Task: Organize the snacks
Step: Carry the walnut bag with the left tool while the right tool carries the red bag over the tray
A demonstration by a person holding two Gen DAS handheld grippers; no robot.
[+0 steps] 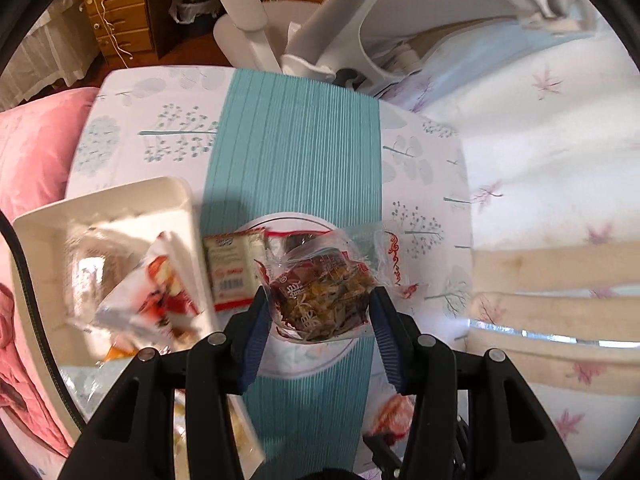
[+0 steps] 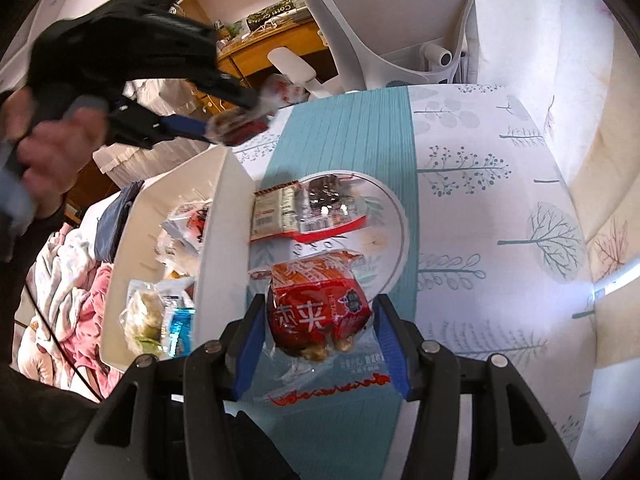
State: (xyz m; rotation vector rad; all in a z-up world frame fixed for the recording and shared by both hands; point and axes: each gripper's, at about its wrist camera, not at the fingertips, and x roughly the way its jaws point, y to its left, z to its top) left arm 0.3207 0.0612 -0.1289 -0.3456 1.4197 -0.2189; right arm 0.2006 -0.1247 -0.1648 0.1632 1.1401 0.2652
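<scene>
My left gripper (image 1: 320, 300) is shut on a clear packet of dark dried snack (image 1: 324, 292) and holds it in the air above the table; in the right wrist view this gripper (image 2: 236, 120) and its packet (image 2: 240, 126) show blurred above the white bin (image 2: 224, 248). My right gripper (image 2: 320, 312) is open around a red snack packet (image 2: 316, 304) that lies on the teal table runner (image 2: 344, 136); its pads stand apart from the packet. Two more packets, a beige one (image 2: 276, 212) and a dark one (image 2: 328, 200), lie on a round white plate (image 2: 384, 220).
The white bin (image 1: 52, 240) at the left holds several snack packets (image 1: 152, 292). A white office chair (image 2: 384, 20) stands behind the table. Pink bedding (image 1: 28, 152) lies at the left, a patterned quilt (image 1: 540, 128) at the right.
</scene>
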